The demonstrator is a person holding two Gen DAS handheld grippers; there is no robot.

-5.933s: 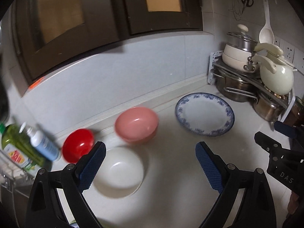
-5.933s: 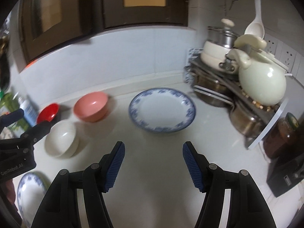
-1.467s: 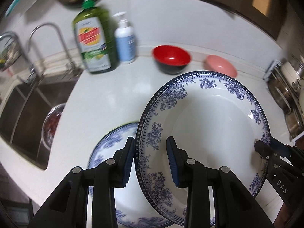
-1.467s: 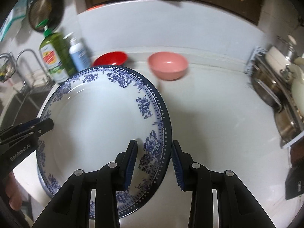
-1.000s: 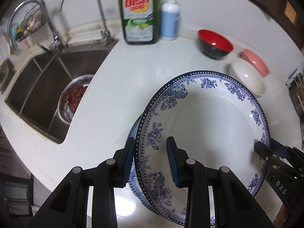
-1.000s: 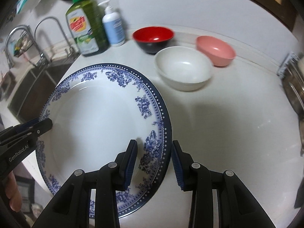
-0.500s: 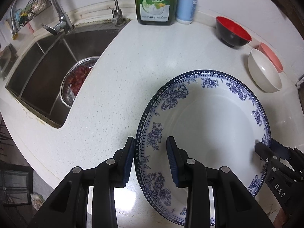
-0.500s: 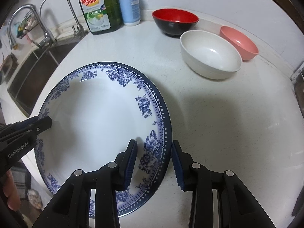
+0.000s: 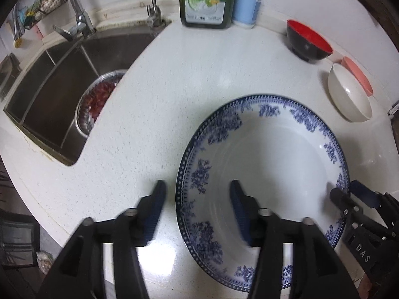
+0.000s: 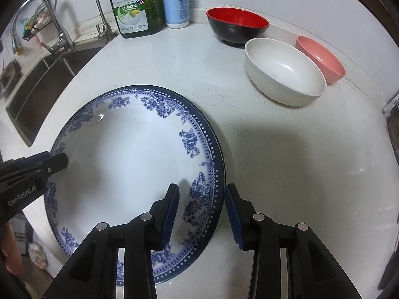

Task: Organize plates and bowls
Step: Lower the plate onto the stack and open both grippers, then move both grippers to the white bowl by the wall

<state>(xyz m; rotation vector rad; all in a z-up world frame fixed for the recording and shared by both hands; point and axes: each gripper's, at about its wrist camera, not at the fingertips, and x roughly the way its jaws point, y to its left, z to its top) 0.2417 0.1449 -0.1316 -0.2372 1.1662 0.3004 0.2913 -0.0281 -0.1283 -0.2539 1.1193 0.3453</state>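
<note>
A blue-and-white floral plate [image 9: 269,164] [image 10: 124,164] lies on a second plate of the same pattern, whose dark rim [image 10: 216,139] shows under its right edge. My left gripper [image 9: 197,206] is open, its fingers astride the plate's left rim. My right gripper [image 10: 200,211] is open, astride the right rim. A cream bowl [image 10: 284,71], a pink bowl [image 10: 321,58] and a red-and-black bowl [image 10: 237,26] stand at the back right; they also show in the left wrist view: cream bowl [image 9: 349,93], pink bowl [image 9: 356,74], red-and-black bowl [image 9: 308,41].
A steel sink [image 9: 57,87] with a colander of red food [image 9: 96,101] lies to the left, with taps [image 10: 57,25] behind it. A green dish soap bottle [image 10: 134,5] and a blue-white bottle [image 10: 175,2] stand at the back. The white counter's front edge [image 9: 62,226] is close.
Both grippers have opened and let go of the plate, which now rests on the lower plate on the counter. The left gripper's fingers spread wide.
</note>
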